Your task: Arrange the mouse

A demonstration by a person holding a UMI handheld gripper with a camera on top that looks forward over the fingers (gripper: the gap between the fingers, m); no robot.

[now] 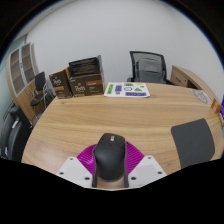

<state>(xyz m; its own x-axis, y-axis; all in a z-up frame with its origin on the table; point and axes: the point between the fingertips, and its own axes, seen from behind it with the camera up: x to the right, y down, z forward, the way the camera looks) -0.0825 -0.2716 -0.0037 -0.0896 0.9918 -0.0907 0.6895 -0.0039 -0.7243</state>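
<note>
At the bottom centre of the frame the gripper [110, 172] holds a black mouse [109, 157]. Its two fingers, each lined with a magenta pad [89, 157], press against the mouse's left and right sides, so the gripper is closed on it. The mouse sits lengthwise between the fingers, its rounded back toward the camera and its front pointing up the frame. Whether its underside touches the surface cannot be told.

Under and beyond the mouse spreads a light wooden table [110, 115] that fills the middle of the frame. To the right of the gripper, in the lower right, a dark grey mouse pad [193, 142] lies flat on the table, well apart from the mouse.

Farther up, near the table's far edge, a white sheet with green and purple printing [128, 90] lies flat at upper centre. Left of it stand two dark boxes [77, 78] with gold lettering, side by side.

Behind the table, a black office chair [148, 66] stands at upper right. A second dark chair [42, 88] is at the upper left. A white wall [105, 35] closes the background.
</note>
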